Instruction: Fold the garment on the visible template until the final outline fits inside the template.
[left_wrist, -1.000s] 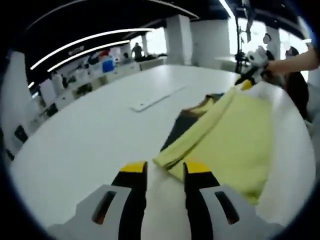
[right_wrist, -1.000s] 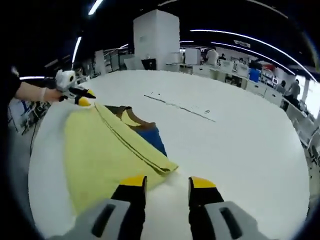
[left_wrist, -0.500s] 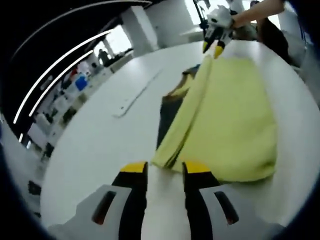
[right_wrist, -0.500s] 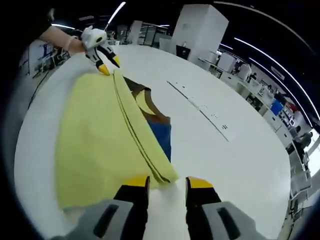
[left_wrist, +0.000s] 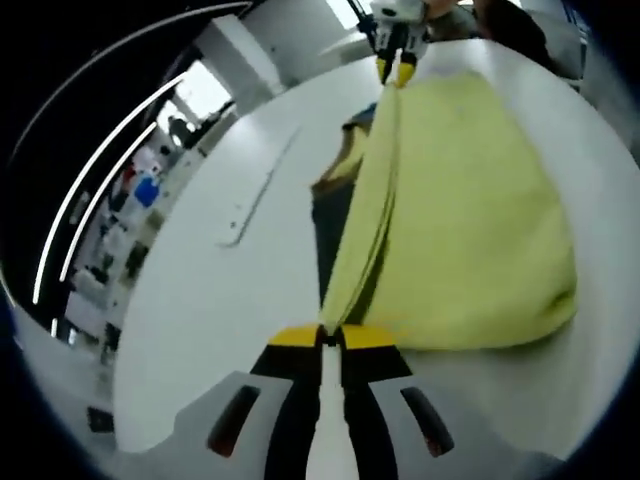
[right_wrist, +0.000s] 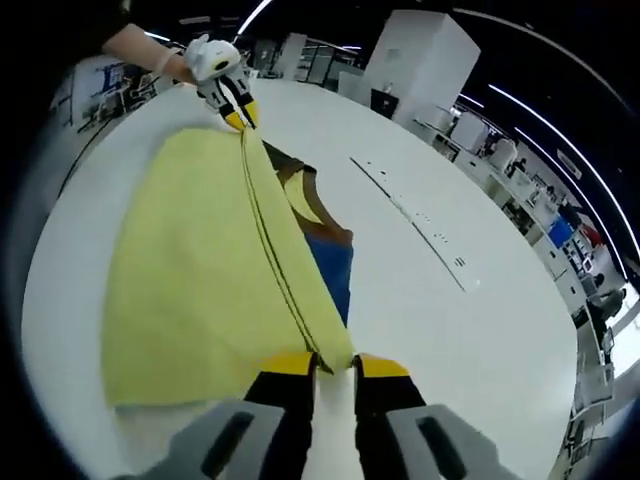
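The yellow garment is lying on the white surface, its long folded edge running straight between the two tools. The left tool is now pinching one end of that fold; a second ago its jaws were standing apart. The right tool is clamping the other end. A blue-and-brown template is peeking out, mostly hidden under the cloth.

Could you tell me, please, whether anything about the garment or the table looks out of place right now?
Nothing stands out. The yellow garment lies folded over on the white table, and each gripper pinches one end of the folded edge, left and right.
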